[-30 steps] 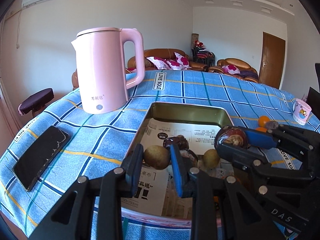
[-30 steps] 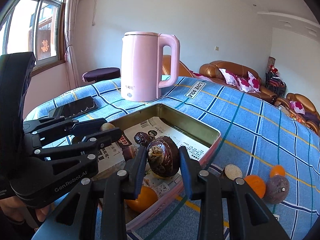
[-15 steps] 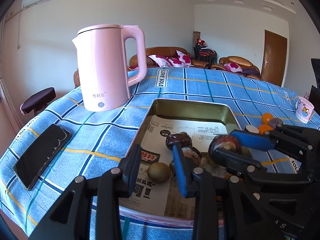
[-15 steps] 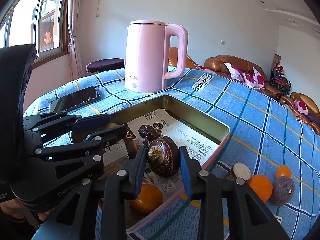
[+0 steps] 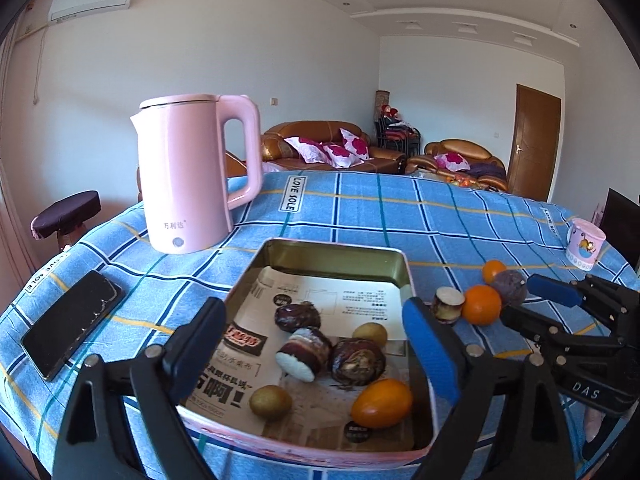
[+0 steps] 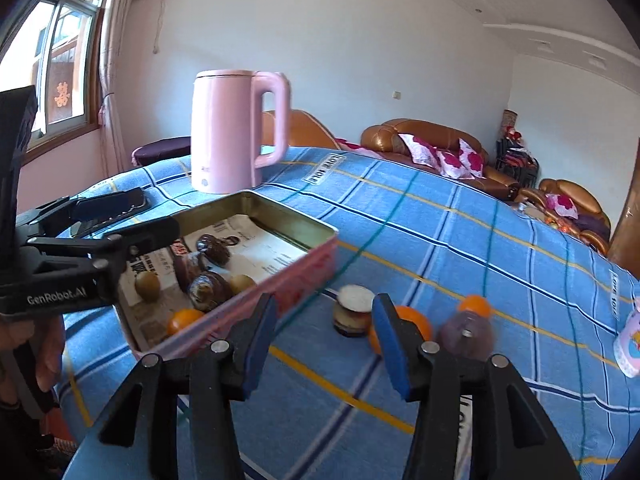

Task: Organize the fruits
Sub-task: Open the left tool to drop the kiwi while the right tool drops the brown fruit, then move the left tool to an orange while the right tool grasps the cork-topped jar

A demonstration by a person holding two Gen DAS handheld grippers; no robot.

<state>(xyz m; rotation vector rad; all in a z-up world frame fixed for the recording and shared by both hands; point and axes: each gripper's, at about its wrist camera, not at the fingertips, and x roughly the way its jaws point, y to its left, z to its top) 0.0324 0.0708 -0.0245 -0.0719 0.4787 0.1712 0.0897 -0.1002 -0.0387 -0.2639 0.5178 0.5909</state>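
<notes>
1. Right wrist view: four loose fruits lie on the blue checked surface [image 6: 460, 240] just beside the tin tray [image 6: 316, 229], on its window-far side: a cut fruit stub [image 6: 352, 312] nearest the tray, a large orange [image 6: 412, 320] touching or nearly touching it, a purple passion fruit [image 6: 466, 334] next, and a small orange [image 6: 474, 305] behind that.
2. Inside the tray, on newspaper: dark passion fruits, two brownish-green round fruits and one orange [image 5: 382, 402].
3. Right claw [image 6: 324, 342]: spread open, empty, hovering near the stub on its tray side.
4. Left claw [image 5: 316, 354]: spread wide, empty, over the tray's near half.
5. Handling, judged: the stub is light, firm-skinned, with a flat cut top; grip across its round sides, gently, since the flesh may bruise. The oranges are round and likely to roll; take them across the widest part.
6. Beyond the tray: pink kettle [image 5: 188, 176] and phone [image 5: 72, 322].
</notes>
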